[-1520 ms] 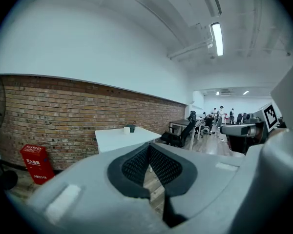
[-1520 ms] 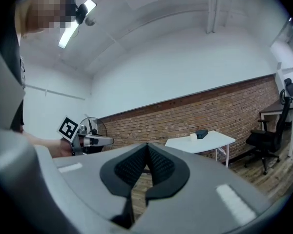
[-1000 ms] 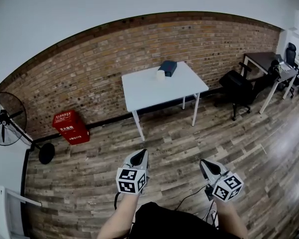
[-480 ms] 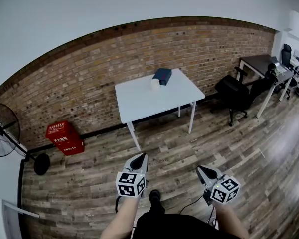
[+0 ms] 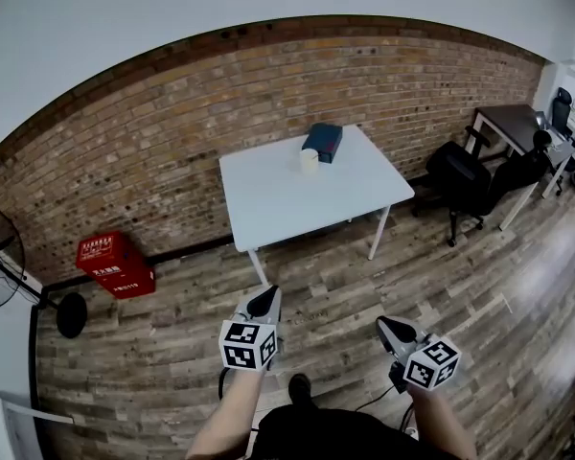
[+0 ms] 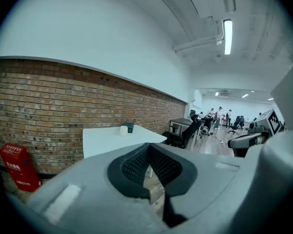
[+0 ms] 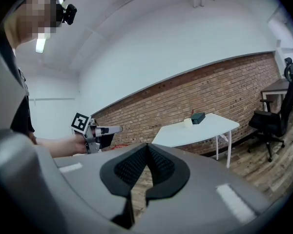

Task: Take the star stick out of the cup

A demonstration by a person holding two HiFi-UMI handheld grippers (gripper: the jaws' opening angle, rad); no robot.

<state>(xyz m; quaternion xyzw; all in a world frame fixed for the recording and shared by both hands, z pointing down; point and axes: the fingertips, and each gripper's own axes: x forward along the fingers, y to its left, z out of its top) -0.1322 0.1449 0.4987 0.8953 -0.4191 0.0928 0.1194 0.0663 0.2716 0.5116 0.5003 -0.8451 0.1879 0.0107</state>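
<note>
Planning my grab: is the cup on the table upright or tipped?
Upright, it seems: the cup shows as a short standing cylinder on the table, beside the dark box.

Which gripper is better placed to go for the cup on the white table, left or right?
Left, marginally. Both the left gripper and right gripper are shut, empty and far from the cup, but the left is further forward and closer to it.
</note>
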